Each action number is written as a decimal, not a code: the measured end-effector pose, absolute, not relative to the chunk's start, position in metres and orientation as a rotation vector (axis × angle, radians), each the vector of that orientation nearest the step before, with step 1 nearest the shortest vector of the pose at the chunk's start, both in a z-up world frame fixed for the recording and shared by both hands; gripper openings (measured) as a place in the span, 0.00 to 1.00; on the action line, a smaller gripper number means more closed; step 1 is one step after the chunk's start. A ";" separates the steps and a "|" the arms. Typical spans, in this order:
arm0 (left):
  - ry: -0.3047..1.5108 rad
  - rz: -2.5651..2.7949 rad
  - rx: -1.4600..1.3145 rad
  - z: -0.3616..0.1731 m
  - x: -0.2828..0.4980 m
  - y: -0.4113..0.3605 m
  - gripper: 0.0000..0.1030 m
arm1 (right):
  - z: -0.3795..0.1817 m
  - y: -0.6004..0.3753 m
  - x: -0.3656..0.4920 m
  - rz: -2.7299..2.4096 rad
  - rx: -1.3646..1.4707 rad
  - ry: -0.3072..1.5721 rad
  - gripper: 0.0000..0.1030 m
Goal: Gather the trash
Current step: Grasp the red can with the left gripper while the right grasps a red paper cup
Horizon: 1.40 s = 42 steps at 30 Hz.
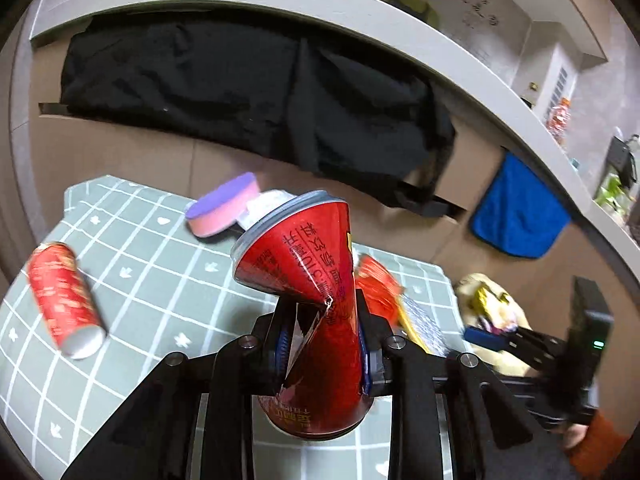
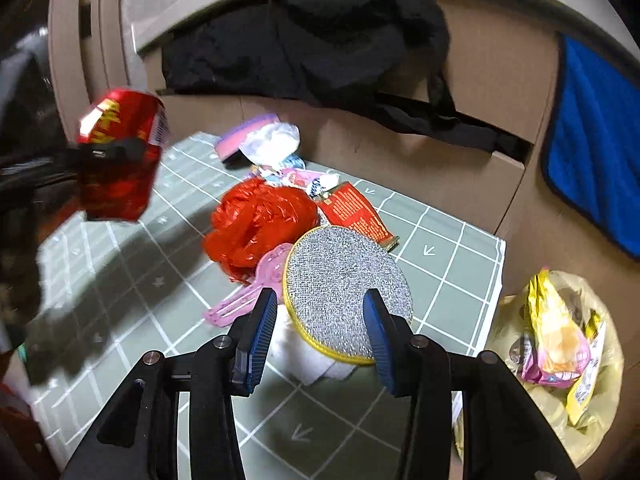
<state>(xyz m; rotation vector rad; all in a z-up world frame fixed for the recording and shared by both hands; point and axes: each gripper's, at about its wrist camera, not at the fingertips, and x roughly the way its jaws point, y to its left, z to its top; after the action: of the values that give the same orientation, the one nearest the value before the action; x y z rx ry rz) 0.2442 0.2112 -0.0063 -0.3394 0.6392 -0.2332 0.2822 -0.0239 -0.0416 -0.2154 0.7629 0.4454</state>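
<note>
My left gripper [image 1: 324,332] is shut on a crushed red can [image 1: 308,256], which it holds up over the green checked tablecloth [image 1: 152,264]. The right wrist view has that can [image 2: 120,160] at the upper left, blurred. A second red can [image 1: 64,300] lies on its side at the cloth's left. My right gripper [image 2: 320,300] stands open above a round silver scouring pad [image 2: 340,276] with a yellow rim, and its pads [image 2: 260,332] are not pressing on it. A yellow trash bag [image 2: 560,380] with wrappers inside sits beside the table's right edge.
On the cloth lie a red plastic bag [image 2: 256,220], a pink comb [image 2: 248,292], a red wrapper [image 2: 356,216], crumpled white tissue [image 2: 272,140] and a purple and pink sponge [image 1: 224,208]. Cardboard boxes with black cloth [image 1: 240,92] and a blue towel [image 1: 516,212] stand behind.
</note>
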 end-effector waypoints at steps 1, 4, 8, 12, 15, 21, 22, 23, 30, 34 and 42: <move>0.643 -0.238 -0.341 -0.009 0.241 0.208 0.27 | -0.045 -0.019 0.283 0.428 -0.242 0.763 0.41; 0.667 -0.239 -0.347 -0.020 0.237 0.203 0.27 | -0.052 -0.008 0.283 0.417 -0.311 0.760 0.40; 0.643 -0.199 -0.373 -0.022 0.229 0.220 0.27 | -0.060 0.000 0.279 0.418 -0.384 0.768 0.40; 0.559 0.028 -0.402 -0.011 0.216 0.288 0.27 | -0.056 -0.007 0.275 0.457 -0.346 0.767 0.40; 0.524 0.208 -0.487 -0.014 0.202 0.346 0.27 | -0.053 -0.011 0.274 0.488 -0.310 0.775 0.40; 0.530 0.441 -0.650 -0.048 0.201 0.435 0.27 | -0.051 -0.009 0.272 0.495 -0.286 0.759 0.40; 0.556 0.433 -0.671 -0.056 0.207 0.438 0.27 | -0.051 -0.008 0.272 0.494 -0.282 0.758 0.40; 0.588 0.403 -0.690 -0.064 0.215 0.437 0.27 | -0.052 -0.008 0.272 0.496 -0.281 0.759 0.40; 0.710 0.159 -0.658 -0.089 0.271 0.370 0.27 | -0.054 -0.007 0.272 0.496 -0.297 0.774 0.40; 0.733 0.032 -0.605 -0.085 0.298 0.328 0.27 | -0.045 -0.008 0.274 0.506 -0.265 0.780 0.40; 0.681 -0.027 -0.545 -0.059 0.289 0.318 0.27 | 0.006 0.050 0.309 0.665 -0.016 0.815 0.47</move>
<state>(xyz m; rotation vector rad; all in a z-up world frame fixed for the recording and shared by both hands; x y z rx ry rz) 0.2894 0.3181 -0.0589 -0.5446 0.6806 -0.0274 0.3094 0.0495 0.0061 -0.0165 0.8148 0.6649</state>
